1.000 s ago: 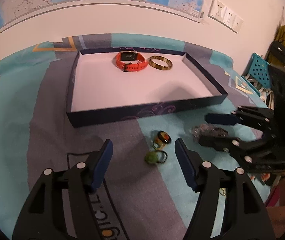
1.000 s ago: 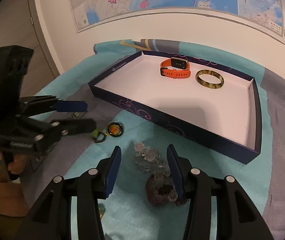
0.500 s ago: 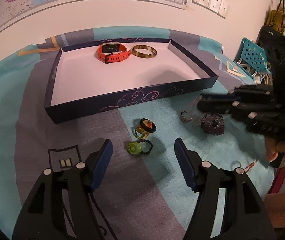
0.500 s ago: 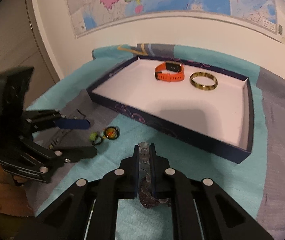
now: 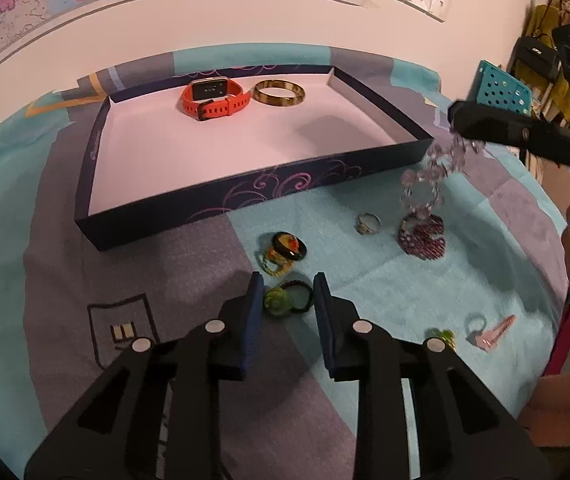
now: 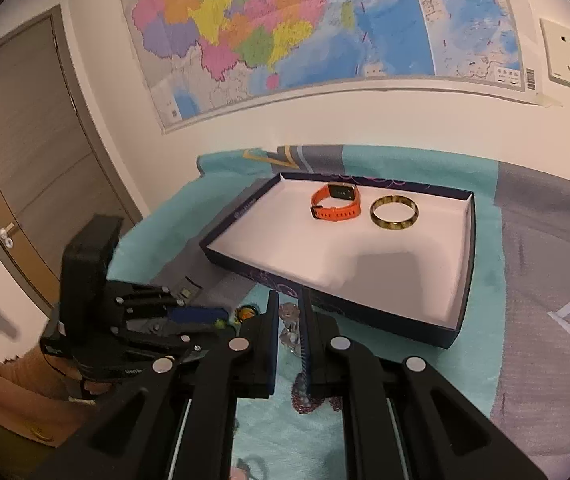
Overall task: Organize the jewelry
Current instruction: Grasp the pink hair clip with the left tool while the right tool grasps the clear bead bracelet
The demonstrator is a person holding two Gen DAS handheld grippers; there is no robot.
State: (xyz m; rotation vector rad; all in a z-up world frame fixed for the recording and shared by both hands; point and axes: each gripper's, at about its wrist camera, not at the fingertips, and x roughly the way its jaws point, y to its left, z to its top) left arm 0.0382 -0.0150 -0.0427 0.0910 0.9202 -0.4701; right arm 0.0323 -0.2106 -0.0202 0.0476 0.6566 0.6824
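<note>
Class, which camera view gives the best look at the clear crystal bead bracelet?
The left wrist view: the clear crystal bead bracelet dangles in full from the right tongs. The right wrist view shows only a few beads between closed fingers.

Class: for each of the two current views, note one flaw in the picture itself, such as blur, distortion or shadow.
Left wrist view: the bead bracelet hanging from the right gripper is smeared by motion blur, and the fisheye bows the wall's edge. Right wrist view: a soft shadow falls on the tray floor, and the door frame curves near the rim.
</note>
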